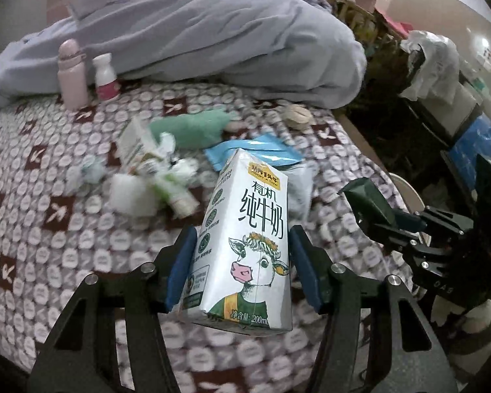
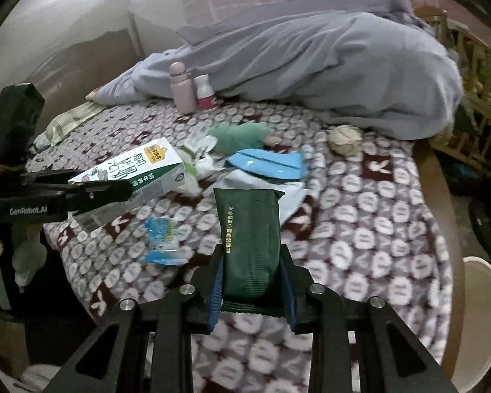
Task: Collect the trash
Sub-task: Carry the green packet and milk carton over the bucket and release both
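While both hover over patterned bed [image 2: 392, 196], left gripper [image 1: 242, 262] jaws clamp milk carton [image 1: 245, 245]; right gripper [image 2: 250, 281] jaws pinch dark green packet [image 2: 247, 239]. Remaining litter [image 1: 154, 177] mid-bed, blurred, probably wrappers.

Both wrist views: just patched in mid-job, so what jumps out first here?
The left gripper is shut on a white milk carton with a cartoon cow, held above the patterned bedspread. The right gripper is shut on a dark green packet. Behind them, a litter of wrappers lies mid-bed, with a pink bottle against the lavender duvet.
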